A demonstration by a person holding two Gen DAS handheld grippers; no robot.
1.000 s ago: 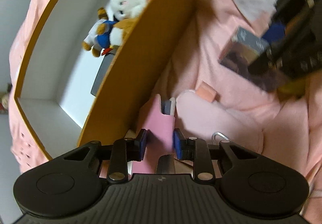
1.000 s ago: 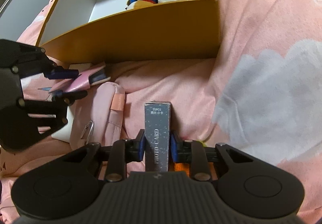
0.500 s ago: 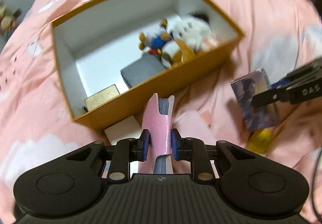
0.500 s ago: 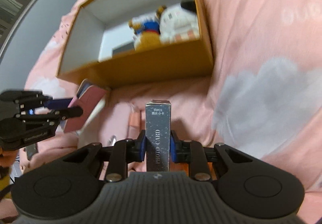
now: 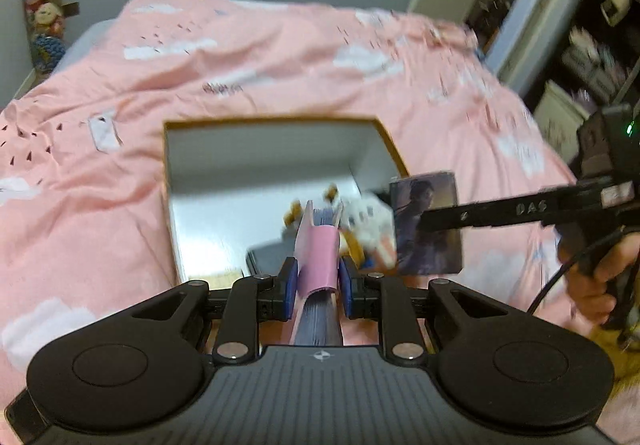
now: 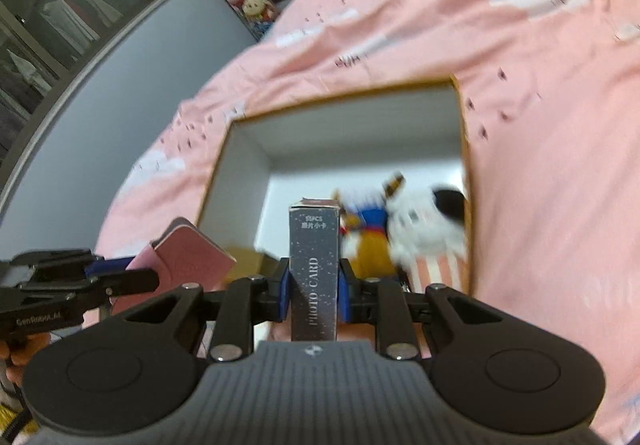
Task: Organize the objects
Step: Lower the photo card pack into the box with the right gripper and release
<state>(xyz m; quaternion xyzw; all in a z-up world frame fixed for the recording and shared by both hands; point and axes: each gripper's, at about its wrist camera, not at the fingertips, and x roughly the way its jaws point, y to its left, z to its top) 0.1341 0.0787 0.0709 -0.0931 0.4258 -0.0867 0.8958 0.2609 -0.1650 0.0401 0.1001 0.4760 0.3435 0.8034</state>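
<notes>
Left gripper (image 5: 318, 281) pinches the pink notebook (image 5: 318, 259). Right gripper (image 6: 314, 295) clamps the card box (image 6: 315, 265), storage box (image 6: 248, 149) at twelve o'clock.

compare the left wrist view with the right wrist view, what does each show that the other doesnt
Only the left wrist view shows the photo card box's portrait face and the dark shelving. Only the right wrist view shows its "PHOTO CARD" edge and the glass-door cabinet. Both show the pink notebook, the open box holding plush toys, the pink duvet, and both hand-held grippers gripping.
</notes>
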